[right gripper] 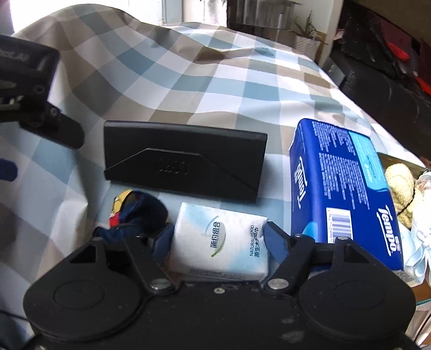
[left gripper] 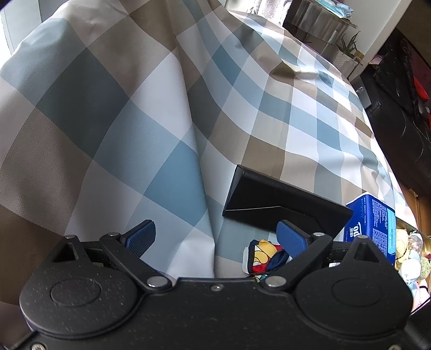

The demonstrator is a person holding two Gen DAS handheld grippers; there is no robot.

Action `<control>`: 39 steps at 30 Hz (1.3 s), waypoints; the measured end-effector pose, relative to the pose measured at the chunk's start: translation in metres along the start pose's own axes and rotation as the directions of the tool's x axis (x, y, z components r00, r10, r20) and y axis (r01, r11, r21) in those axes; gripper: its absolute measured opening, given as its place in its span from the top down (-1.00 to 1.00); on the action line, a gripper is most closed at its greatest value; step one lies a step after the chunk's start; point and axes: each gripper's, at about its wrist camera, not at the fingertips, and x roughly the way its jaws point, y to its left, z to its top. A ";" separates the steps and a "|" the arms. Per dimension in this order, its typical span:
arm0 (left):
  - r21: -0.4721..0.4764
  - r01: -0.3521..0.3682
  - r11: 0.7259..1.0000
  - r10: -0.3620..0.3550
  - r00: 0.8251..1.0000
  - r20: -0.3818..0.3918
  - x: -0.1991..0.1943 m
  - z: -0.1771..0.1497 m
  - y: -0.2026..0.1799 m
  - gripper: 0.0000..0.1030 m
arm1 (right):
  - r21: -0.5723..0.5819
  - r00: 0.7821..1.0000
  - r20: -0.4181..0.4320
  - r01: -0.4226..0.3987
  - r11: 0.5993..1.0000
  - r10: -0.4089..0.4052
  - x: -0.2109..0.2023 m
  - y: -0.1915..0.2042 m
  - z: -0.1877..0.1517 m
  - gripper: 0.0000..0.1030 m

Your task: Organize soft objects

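checked cloth (left gripper: 269, 113) in blue, tan & white covers the surface, rumpled w/ folds. bright daylight from window (right gripper: 172, 10) at back. potted plant (right gripper: 305, 33) by white wall, dark furniture (right gripper: 382, 80) on right.

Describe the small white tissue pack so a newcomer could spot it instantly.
On the blue, tan and white checked cloth, find the big blue Tempo tissue package. Just left of it, before the flat black case, lies the small white tissue pack, between the right gripper fingers; the only white item there.
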 end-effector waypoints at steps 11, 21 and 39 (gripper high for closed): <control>0.024 0.009 1.000 -0.008 1.000 -0.023 0.004 -0.003 -0.004 -0.81 | -0.115 0.998 -0.059 -0.042 0.992 0.036 -0.029 -0.012 -0.036 -0.40; 0.189 0.063 0.980 -0.049 0.996 -0.077 0.009 -0.015 -0.032 -0.81 | -0.057 0.998 -0.061 -0.018 0.998 0.015 -0.040 -0.041 -0.054 -0.41; 0.455 0.106 0.884 -0.042 0.988 -0.149 0.009 -0.050 -0.068 -0.81 | 0.094 0.997 -0.072 -0.022 0.995 0.029 -0.051 -0.080 -0.052 -0.41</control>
